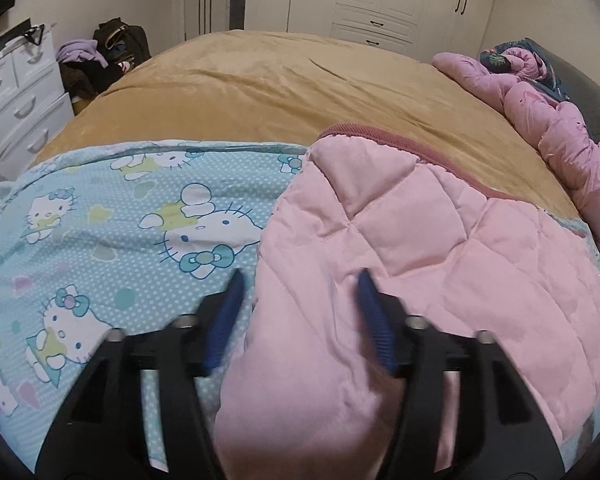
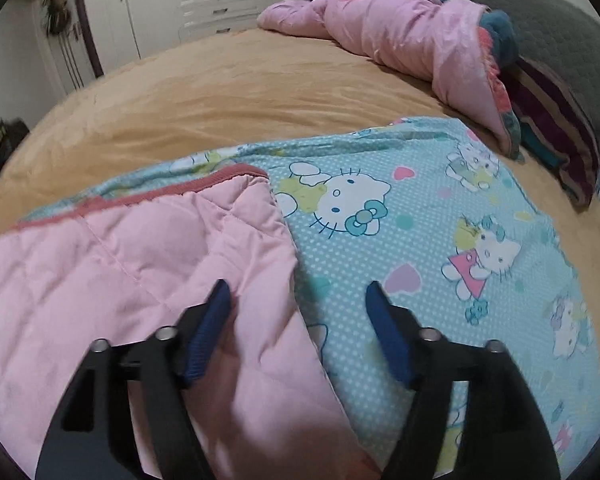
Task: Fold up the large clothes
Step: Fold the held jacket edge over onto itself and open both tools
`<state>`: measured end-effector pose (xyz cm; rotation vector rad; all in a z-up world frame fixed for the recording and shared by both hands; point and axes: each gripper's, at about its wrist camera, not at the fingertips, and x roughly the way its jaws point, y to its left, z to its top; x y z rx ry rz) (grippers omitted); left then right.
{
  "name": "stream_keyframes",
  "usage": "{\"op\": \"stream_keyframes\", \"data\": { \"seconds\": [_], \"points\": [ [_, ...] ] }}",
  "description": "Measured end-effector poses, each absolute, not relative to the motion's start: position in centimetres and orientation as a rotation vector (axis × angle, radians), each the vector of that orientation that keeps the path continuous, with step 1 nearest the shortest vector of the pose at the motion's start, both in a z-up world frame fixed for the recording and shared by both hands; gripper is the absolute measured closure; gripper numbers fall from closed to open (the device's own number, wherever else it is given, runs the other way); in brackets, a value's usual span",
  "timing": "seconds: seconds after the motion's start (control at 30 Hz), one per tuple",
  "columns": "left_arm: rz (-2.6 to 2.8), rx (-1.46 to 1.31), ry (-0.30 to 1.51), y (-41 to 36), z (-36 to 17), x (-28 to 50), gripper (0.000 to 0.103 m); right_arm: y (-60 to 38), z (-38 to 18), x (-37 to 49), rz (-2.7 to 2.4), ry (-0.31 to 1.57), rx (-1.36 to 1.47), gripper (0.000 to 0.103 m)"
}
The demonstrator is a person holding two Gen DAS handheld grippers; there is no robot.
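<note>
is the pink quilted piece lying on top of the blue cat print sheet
Yes, in the right wrist view the pink quilted piece overlaps the blue cat-print sheet, its edge covering part of the print.

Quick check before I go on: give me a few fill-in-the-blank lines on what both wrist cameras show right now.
1. The pink quilted garment lies on a ____ cartoon-cat sheet.
2. The left gripper has its jaws ____.
3. The bed cover beneath is ____.
4. The right gripper straddles the garment's ____.

Missing words: blue; open; tan; edge
</note>
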<state>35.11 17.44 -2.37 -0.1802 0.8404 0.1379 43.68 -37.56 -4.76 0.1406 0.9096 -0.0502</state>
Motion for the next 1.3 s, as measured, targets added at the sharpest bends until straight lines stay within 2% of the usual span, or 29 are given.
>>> {"op": "stream_keyframes", "data": {
  "seconds": [0.07,0.13,0.2,0.37,0.73,0.93,1.3],
  "points": [
    [0.133,-0.169,0.837,17.2,-1.9,34.8,0.045,-37.6,-3.9,42.7,-0.030,0.889,0.146,0.020],
    [0.136,-0.159,0.828,16.9,-1.2,34.2,0.032,-37.4,-2.8,41.3,0.010,0.857,0.152,0.017],
    [0.135,-0.161,0.818,16.5,-0.5,33.7,0.025,-37.0,-1.6,39.8,0.052,0.829,0.158,0.012],
    [0.120,-0.156,0.794,15.2,1.5,32.1,0.010,-35.4,1.0,36.4,0.146,0.764,0.156,0.009],
    [0.053,-0.128,0.745,11.8,4.2,28.1,0.009,-30.2,4.3,29.3,0.312,0.694,0.053,0.006],
    [-0.003,-0.129,0.757,9.6,3.8,25.8,0.009,-28.4,3.3,26.5,0.363,0.724,0.035,0.006],
    [0.005,-0.017,0.982,4.5,-5.2,24.9,0.009,-24.8,-4.8,27.1,0.313,0.975,0.005,0.004]
  ]
}}
